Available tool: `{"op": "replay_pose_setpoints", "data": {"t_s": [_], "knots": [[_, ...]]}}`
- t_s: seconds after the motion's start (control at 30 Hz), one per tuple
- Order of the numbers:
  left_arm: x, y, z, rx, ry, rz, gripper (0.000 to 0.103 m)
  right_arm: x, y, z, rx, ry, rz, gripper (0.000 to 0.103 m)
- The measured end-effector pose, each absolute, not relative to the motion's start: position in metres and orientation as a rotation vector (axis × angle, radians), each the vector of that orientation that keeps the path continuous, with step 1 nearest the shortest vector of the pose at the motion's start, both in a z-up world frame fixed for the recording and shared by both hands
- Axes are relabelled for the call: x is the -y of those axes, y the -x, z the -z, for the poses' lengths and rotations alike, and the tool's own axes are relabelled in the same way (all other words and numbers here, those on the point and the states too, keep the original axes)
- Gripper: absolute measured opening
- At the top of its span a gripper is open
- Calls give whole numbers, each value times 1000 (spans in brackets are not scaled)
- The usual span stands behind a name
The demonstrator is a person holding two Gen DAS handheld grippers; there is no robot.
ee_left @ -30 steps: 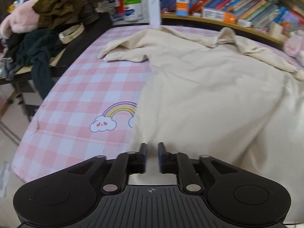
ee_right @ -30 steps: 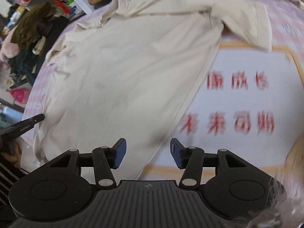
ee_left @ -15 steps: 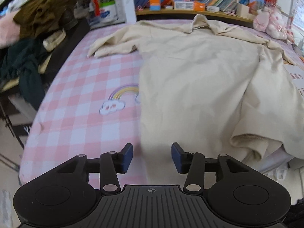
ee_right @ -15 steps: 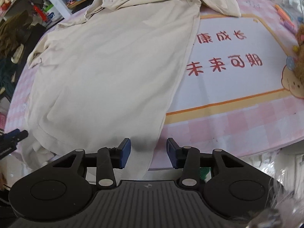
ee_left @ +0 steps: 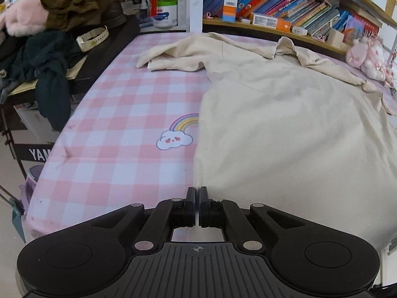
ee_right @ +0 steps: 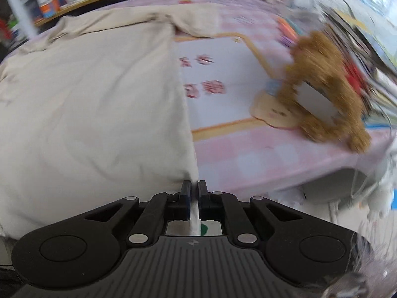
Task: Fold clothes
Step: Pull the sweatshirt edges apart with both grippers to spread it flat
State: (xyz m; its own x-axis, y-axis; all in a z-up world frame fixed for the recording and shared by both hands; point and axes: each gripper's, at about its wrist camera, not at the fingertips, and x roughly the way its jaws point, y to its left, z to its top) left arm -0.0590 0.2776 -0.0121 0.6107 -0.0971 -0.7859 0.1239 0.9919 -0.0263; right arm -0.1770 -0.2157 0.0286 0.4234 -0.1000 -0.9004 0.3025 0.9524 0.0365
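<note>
A cream long-sleeved shirt [ee_left: 285,124] lies spread flat on the pink checked bed cover [ee_left: 124,114], collar toward the bookshelf. In the left wrist view my left gripper [ee_left: 197,190] is shut at the shirt's near left hem corner, where the cloth's edge runs straight into the closed tips. In the right wrist view the same shirt [ee_right: 94,109] fills the left half. My right gripper [ee_right: 194,185] is shut on its near right hem corner, and a strip of pale cloth shows pinched between the fingers.
A dark side table with piled clothes [ee_left: 49,49] stands left of the bed. A shelf of books [ee_left: 285,7] runs along the back. A pink plush toy [ee_left: 367,57] sits far right. A brown plush toy [ee_right: 322,89] lies on the bed to the right.
Both grippers were open half a second ago and have shut on the near hem corners. The right view has swung toward the brown plush toy, and the rumpled hem now lies flatter.
</note>
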Motion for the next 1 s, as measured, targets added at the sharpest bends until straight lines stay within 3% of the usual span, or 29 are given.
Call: {"op": "replay_pose_setpoints", "data": {"t_s": [0.33,0.43,0.47,0.5,0.53,0.57,0.63,0.87,0.9,0.97,1.0], "knots": [[-269,76,9,-952,-64,184,2,226,185,-16,-1131,-153,297,5],[-264,76,8,-942,-133,188,9,224,180,-14,-1156,-137,274,11],[-262,77,5,-922,-162,196,11,222,178,-16,-1151,-122,263,19],[-261,77,1,-895,-187,204,14,221,176,-21,-1134,-106,247,35],[-260,78,-4,-867,-211,210,20,219,174,-27,-1116,-93,231,40],[-259,76,-9,-840,-225,215,30,218,171,-32,-1095,-83,213,40],[-256,72,-17,-790,-246,224,37,215,163,-42,-1063,-60,182,40],[-236,34,-39,-692,-289,305,38,194,115,-67,-951,86,49,46],[-231,27,-43,-672,-304,318,41,192,106,-70,-939,108,23,46],[-224,15,-49,-639,-324,337,56,189,86,-74,-920,152,-32,46],[-220,7,-52,-624,-333,349,57,188,75,-76,-911,176,-58,46]]}}
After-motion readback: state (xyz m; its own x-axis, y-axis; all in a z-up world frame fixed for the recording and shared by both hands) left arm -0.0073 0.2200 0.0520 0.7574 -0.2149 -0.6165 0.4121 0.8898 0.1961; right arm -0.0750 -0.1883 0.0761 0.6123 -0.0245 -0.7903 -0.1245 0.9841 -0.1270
